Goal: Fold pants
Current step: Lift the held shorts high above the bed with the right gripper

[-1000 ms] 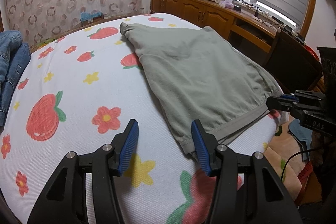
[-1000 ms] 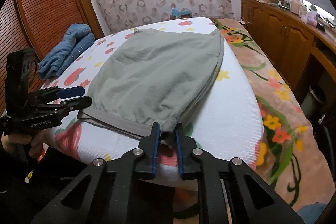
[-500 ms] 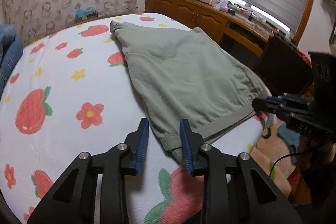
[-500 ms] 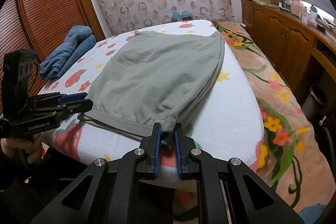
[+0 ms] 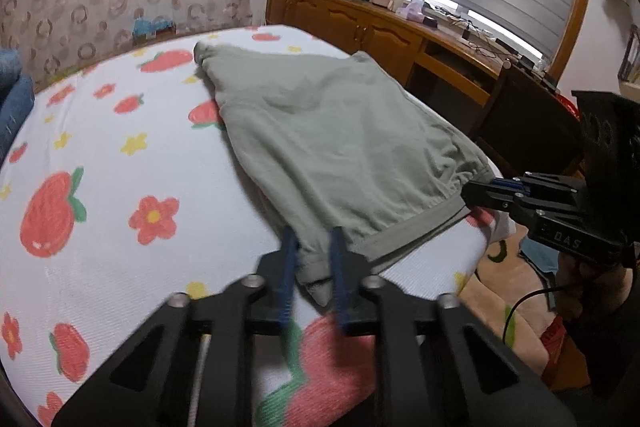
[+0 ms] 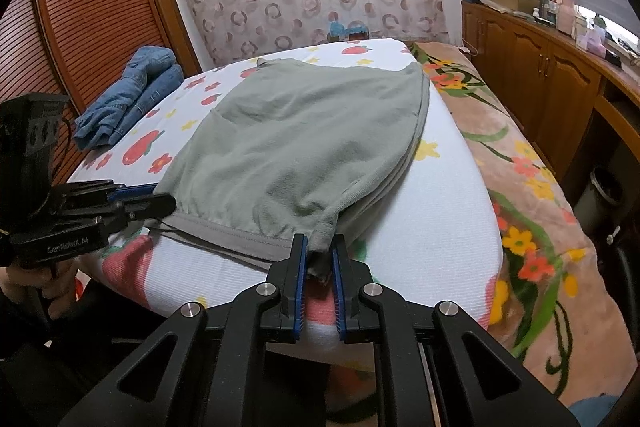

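Observation:
Grey-green pants [image 5: 340, 143] lie folded lengthwise on the strawberry-print bed sheet [image 5: 120, 195], waistband toward me. My left gripper [image 5: 313, 259] is shut on the waistband's left corner. My right gripper [image 6: 320, 259] is shut on the waistband's right corner. Each gripper also shows in the other's view: the right one [image 5: 480, 189] at the pants' right edge, the left one [image 6: 160, 201] at the left edge. The pants [image 6: 304, 143] stretch away toward the far end of the bed.
Folded blue jeans [image 6: 132, 95] lie at the bed's far left. A floral blanket [image 6: 520, 167] covers the bed's right side. Wooden cabinets [image 6: 540, 67] run along the right wall, a slatted wardrobe [image 6: 80, 27] on the left. A dark chair [image 5: 520, 131] stands by the bed.
My left gripper moved right onto the waistband corner and closed from wide open to shut on it. My right gripper kept its hold on the other corner.

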